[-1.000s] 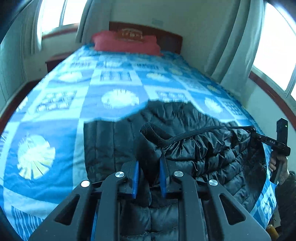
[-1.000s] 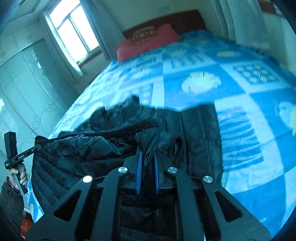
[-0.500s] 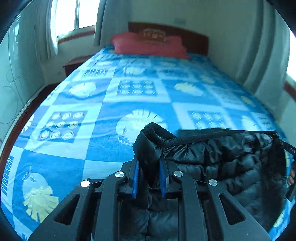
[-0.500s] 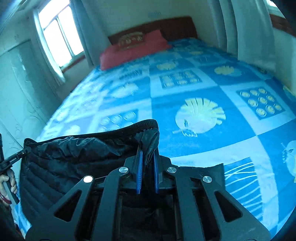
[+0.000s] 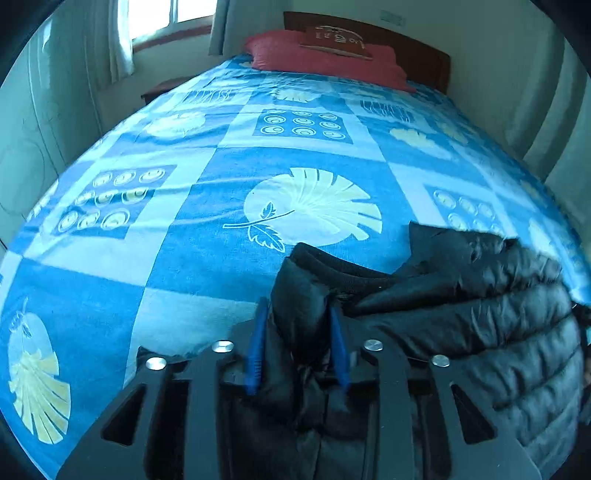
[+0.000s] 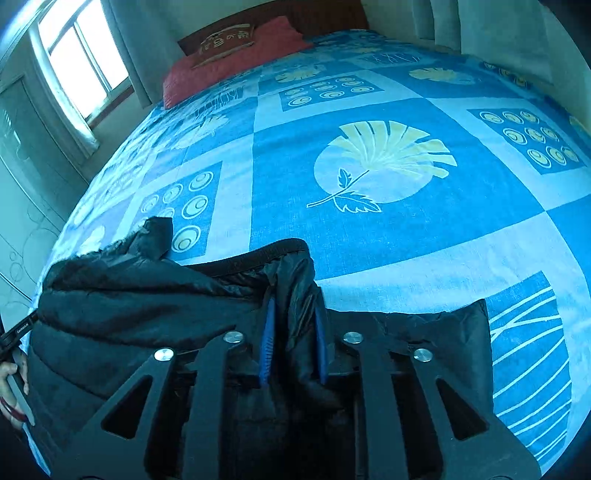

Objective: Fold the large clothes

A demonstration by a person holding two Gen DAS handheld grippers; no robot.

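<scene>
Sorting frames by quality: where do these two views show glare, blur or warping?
Left wrist view: window blown out white, jacket edge smeared at right, bed bulging from fisheye. Right wrist view: window glaring, bed pattern sharp, corners dark.

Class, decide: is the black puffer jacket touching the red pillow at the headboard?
Apart. The left wrist view shows bare blue bedspread between the jacket and the pillow.
</scene>
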